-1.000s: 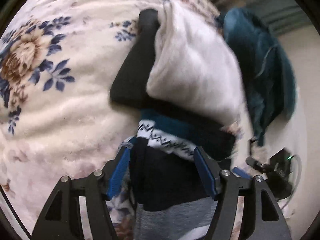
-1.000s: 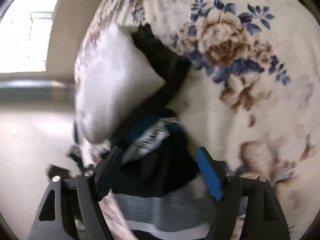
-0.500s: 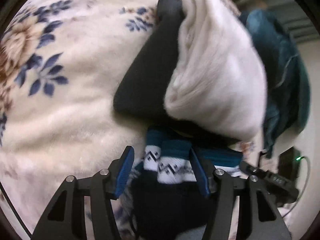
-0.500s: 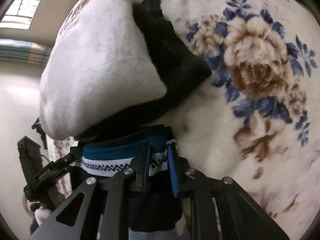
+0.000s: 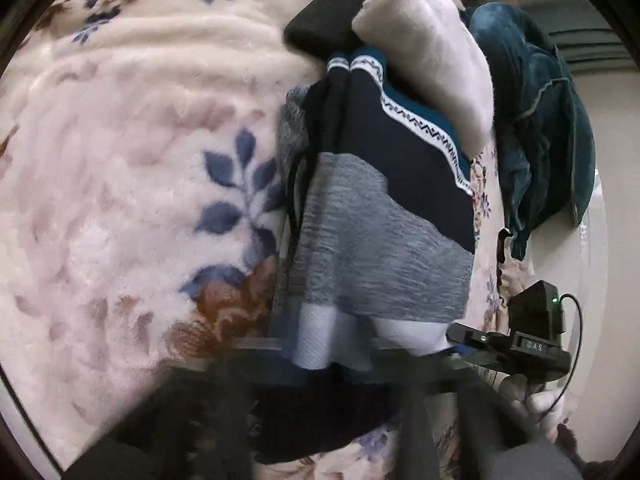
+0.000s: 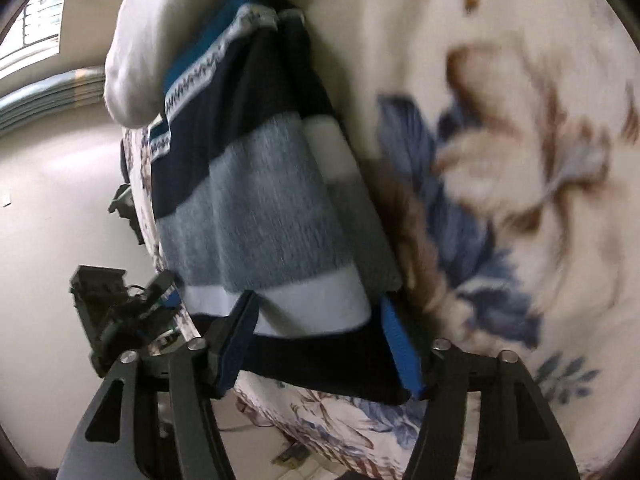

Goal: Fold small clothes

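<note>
**Striped socks laid flat on floral blanket; fold step pending**

Left wrist view. Item: pair of banded socks [image 5: 376, 208], navy, grey and white with a teal cuff and zigzag trim, lying side by side and stretched out on the floral fleece blanket [image 5: 132, 168]. Cuff ends touch a stack of folded pieces, a white fleece item [image 5: 424, 52] over a black one [image 5: 324, 16]. A teal garment [image 5: 540, 128] lies just beyond, near the blanket's edge. Left gripper: smeared by blur along the lower frame; whether its fingers are apart or together cannot be told. The other handheld unit [image 5: 520, 344] shows at lower right.

Right wrist view. Right gripper [image 6: 320, 344]: fingers spread wide, straddling the toe end of the socks [image 6: 272, 208], clamped on nothing.

Judgement: the socks appear laid out and released; folding proper is not yet done. The next move likely calls for gripping one end of both socks together and carrying it over toward the other end, keeping edges aligned.
</note>
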Tool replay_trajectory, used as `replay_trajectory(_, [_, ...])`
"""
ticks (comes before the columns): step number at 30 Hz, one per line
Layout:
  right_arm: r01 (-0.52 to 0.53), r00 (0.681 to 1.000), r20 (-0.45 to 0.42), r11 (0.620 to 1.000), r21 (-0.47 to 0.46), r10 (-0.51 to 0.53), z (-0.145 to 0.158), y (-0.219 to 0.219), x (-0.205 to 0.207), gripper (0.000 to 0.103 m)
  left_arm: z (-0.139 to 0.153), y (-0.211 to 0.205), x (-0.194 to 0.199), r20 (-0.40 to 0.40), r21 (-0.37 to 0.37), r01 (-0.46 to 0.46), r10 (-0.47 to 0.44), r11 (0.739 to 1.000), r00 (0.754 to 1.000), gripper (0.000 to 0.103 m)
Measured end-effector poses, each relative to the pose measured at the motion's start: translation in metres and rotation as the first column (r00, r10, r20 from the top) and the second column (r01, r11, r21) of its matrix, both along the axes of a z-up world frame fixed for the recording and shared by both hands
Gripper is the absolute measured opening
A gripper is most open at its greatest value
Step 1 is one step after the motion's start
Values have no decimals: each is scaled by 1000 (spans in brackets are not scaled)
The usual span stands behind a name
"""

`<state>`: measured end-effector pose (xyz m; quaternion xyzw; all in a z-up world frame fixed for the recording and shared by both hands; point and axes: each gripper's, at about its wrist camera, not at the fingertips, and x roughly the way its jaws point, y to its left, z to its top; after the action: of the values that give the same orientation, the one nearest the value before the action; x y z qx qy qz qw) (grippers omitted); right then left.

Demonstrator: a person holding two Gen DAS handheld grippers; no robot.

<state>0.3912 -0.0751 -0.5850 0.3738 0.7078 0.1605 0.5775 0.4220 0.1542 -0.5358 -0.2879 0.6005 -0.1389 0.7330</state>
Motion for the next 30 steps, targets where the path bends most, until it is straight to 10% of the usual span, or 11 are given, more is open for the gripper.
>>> replay_trajectory(6, [127, 992, 36, 989, -80, -125, 5, -18, -7, 10, -4, 11, -3, -18, -83, -8, 6, 996, 1000, 15])
replay_trajectory(10, [1, 999, 38, 999, -46, 1, 17, -10, -6, 11, 6, 16, -27, -31, -124, 30, -34, 992, 999, 50])
replay_trajectory(15, [-55, 998, 11, 998, -38, 56, 20, -20, -31, 68, -2, 9, -65, -58, -61, 69, -73, 996, 996, 48])
replay_trajectory(16, [-61, 998, -7, 997, -36, 61, 18, -21, -38, 68, -5, 10, -71, -52, -28, 56, -57, 998, 997, 40])
replay_trajectory(17, [-72, 997, -33, 997, -36, 71, 11, -18, -44, 68, -7, 10, -73, -46, -19, 49, -50, 999, 998, 11])
replay_trajectory(19, [-72, 997, -29, 996, -50, 70, 5, -14, -55, 57, -11, 13, -76, -44, 8, 26, -25, 1000, 999, 10])
replay_trajectory(20, [-76, 997, -20, 994, -81, 75, 4, -11, -60, 12, -10, 16, -76, -37, 15, 18, -18, 1000, 999, 9])
replay_trajectory(30, [-68, 997, 7, 982, -178, 71, 13, -15, -65, 9, -4, 54, -73, -30, 6, -42, 42, 999, 999, 14])
